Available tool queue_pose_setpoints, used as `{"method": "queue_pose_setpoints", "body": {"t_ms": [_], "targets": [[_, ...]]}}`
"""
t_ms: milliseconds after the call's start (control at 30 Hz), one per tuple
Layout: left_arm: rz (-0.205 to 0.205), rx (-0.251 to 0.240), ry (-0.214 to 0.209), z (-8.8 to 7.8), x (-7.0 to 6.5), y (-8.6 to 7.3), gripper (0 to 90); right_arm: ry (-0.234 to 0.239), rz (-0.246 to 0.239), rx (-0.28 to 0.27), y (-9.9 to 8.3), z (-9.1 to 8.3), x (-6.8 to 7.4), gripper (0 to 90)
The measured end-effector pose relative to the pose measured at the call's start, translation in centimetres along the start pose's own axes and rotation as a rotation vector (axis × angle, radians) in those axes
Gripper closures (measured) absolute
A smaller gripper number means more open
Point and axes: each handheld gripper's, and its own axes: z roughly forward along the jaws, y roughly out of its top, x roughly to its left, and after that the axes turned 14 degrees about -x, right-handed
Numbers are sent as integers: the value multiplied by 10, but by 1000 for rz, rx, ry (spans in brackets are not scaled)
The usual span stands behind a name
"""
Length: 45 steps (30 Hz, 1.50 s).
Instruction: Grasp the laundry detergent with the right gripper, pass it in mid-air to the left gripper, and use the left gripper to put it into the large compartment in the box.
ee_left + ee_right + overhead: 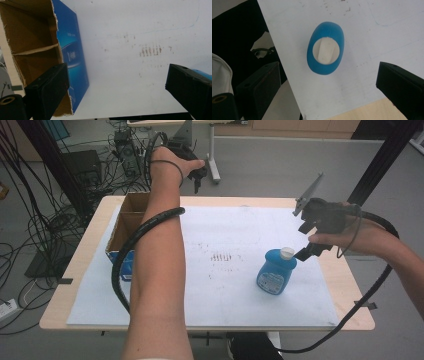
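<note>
A blue bottle point(276, 271) with a white cap stands upright on the white sheet, right of the middle. My right gripper point(302, 253) hovers just right of its cap. From the right gripper view I look straight down on the bottle point(325, 47); the right gripper point(328, 87) is open, its jaws wide apart, and the bottle lies beyond the tips, untouched. My left gripper point(196, 181) is held high past the table's far edge on an outstretched arm. In the left gripper view the left gripper point(116, 90) is open with nothing between its jaws.
An open cardboard box point(125, 222) with a blue side point(72, 55) and an inner divider sits at the table's left. The white sheet point(225, 290) covers most of the wooden table point(352, 290). Cables and equipment crowd the floor at far left.
</note>
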Motion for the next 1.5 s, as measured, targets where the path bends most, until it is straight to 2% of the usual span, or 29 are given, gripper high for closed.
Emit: {"method": "queue_pose_setpoints", "body": {"t_ms": [300, 567, 800, 1000, 1500], "targets": [[0, -2, 2, -3, 0, 0, 56, -14, 40, -32, -25, -9, -1, 52], [-3, -7, 3, -5, 2, -1, 56, -22, 53, -67, -40, -8, 0, 48], [-5, -5, -2, -3, 4, -2, 56, -30, 52, -110, -53, 0, 2, 45], [-4, -11, 0, -2, 5, -2, 57, -35, 77, -153, -66, 9, 5, 42], [-4, -9, 2, 1, 7, -2, 57, -56, 105, -285, -93, 43, 10, 40]]}}
